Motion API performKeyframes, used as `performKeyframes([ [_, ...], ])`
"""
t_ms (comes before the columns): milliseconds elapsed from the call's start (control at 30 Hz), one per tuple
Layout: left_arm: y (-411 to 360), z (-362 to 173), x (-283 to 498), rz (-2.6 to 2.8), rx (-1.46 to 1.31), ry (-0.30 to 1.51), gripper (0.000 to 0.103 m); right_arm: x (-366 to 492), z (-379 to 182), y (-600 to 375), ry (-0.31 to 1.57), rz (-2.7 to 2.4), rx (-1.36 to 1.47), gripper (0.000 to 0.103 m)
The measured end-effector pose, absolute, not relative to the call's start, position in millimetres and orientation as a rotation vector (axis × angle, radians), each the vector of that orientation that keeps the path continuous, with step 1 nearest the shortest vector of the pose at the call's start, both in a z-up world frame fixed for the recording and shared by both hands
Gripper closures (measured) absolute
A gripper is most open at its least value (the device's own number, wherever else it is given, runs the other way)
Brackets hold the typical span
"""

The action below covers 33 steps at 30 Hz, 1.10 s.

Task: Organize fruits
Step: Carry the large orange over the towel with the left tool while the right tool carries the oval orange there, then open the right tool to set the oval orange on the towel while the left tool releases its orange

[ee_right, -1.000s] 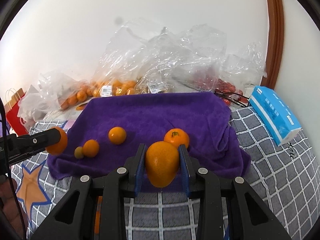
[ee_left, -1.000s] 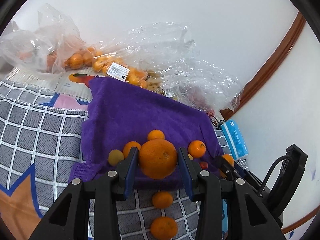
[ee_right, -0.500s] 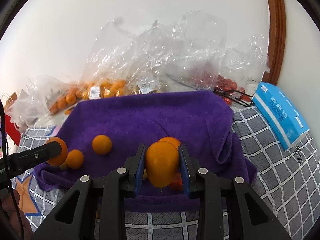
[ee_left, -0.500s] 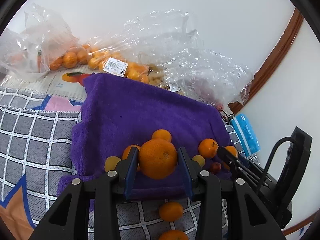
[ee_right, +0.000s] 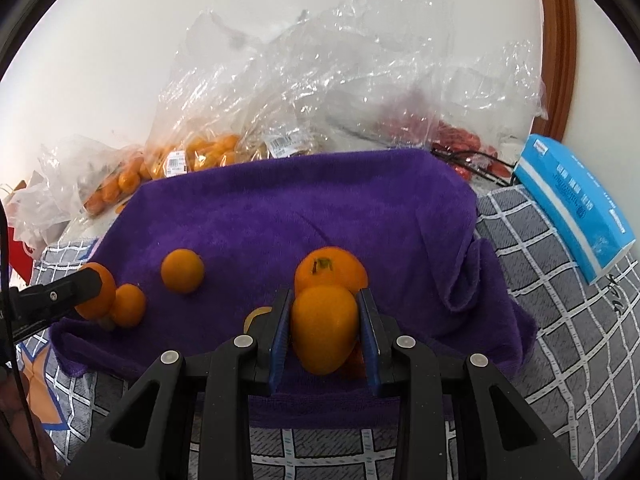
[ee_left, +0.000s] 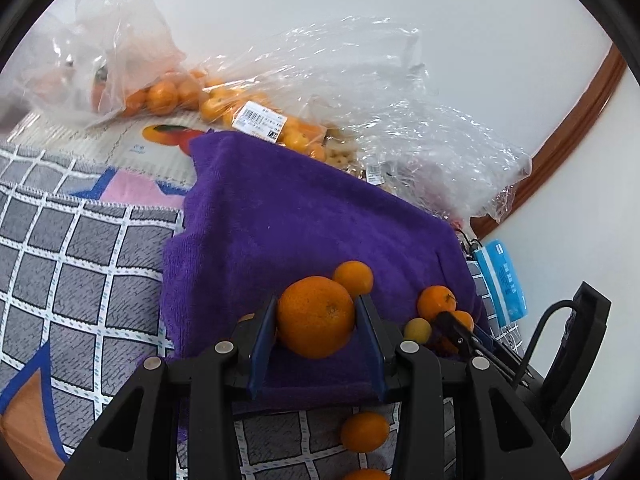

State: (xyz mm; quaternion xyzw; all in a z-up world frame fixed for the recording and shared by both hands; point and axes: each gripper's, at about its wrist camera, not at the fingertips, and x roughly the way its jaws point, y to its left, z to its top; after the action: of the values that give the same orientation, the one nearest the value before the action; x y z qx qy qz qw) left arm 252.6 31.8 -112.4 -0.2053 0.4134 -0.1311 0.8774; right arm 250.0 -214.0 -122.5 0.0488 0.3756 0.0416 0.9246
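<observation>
My left gripper [ee_left: 316,320] is shut on a round orange [ee_left: 315,316] held just over the near edge of the purple towel [ee_left: 288,216]. My right gripper [ee_right: 325,320] is shut on a smooth oval orange fruit [ee_right: 324,328], low over the towel [ee_right: 320,200]. A stemmed tangerine [ee_right: 332,270] lies right behind that fruit. Two smaller tangerines [ee_right: 182,270] [ee_right: 128,306] rest on the towel's left part. In the right wrist view the left gripper's finger [ee_right: 52,296] and its orange [ee_right: 96,296] show at the left edge. Small yellow fruits peek out beside both grippers.
Clear plastic bags [ee_right: 320,80] with bagged tangerines [ee_left: 168,96] and red fruit [ee_right: 456,136] pile up against the wall. A blue tissue pack [ee_right: 572,208] lies to the right. Loose tangerines [ee_left: 364,432] sit on the grey checked cloth [ee_left: 80,264] in front of the towel.
Both grippers have sunk and moved forward over the towel with their fruit still held. The stemmed tangerine now sits right behind the right gripper's fruit.
</observation>
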Motion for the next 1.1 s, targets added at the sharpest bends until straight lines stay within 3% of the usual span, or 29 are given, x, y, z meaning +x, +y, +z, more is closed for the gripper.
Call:
performKeyframes([
  [800, 29.4, -116.9, 252.2, -0.317, -0.442, 0.828, 0.065, 248.0, -128.6, -216.6, 0.760, 0.123, 0.114, 0.071],
  [1100, 29.0, -117.6, 251.8, -0.313, -0.443, 0.817, 0.065, 242.7, -124.3, -218.7, 0.731, 0.125, 0.129, 0.058],
])
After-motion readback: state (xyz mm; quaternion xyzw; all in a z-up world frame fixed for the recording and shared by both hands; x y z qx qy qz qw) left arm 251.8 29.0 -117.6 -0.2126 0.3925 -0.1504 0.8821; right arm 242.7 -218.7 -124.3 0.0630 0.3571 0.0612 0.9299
